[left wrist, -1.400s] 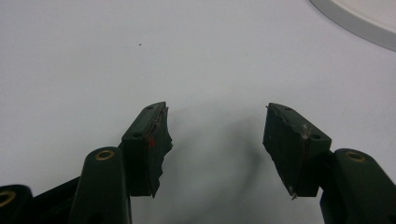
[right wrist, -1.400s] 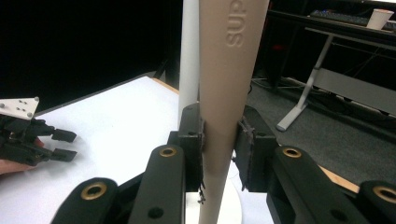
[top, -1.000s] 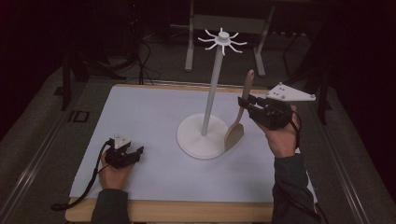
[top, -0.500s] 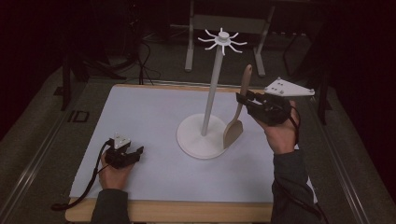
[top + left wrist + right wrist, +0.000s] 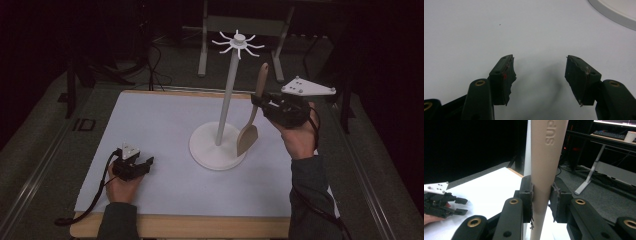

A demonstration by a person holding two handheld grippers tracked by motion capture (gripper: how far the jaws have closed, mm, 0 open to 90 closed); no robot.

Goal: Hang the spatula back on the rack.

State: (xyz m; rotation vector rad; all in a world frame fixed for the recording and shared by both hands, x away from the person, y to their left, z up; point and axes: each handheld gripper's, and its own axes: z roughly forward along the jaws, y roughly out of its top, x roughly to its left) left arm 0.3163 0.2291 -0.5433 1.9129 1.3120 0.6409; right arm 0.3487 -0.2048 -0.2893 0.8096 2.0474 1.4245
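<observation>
A wooden spatula (image 5: 254,112) hangs upright in the air just right of the white stand's pole (image 5: 227,95), blade down over the round base (image 5: 215,150). My right gripper (image 5: 260,102) is shut on its handle (image 5: 546,170), which rises between the jaws in the right gripper view. The stand's top is a hub with several short hooks (image 5: 239,41). My left gripper (image 5: 142,165) rests low on the white mat (image 5: 160,120) at the front left, open with nothing between its pads (image 5: 504,75). The left gripper (image 5: 456,206) also shows far off in the right gripper view.
The mat lies on a wooden table whose front edge (image 5: 185,227) runs along the bottom. A cable (image 5: 87,210) trails from the left gripper off the front left corner. Dark floor, metal legs (image 5: 202,45) and cables lie beyond the table.
My right gripper has lifted the spatula higher and slightly toward the stand's pole. The left gripper has stayed put.
</observation>
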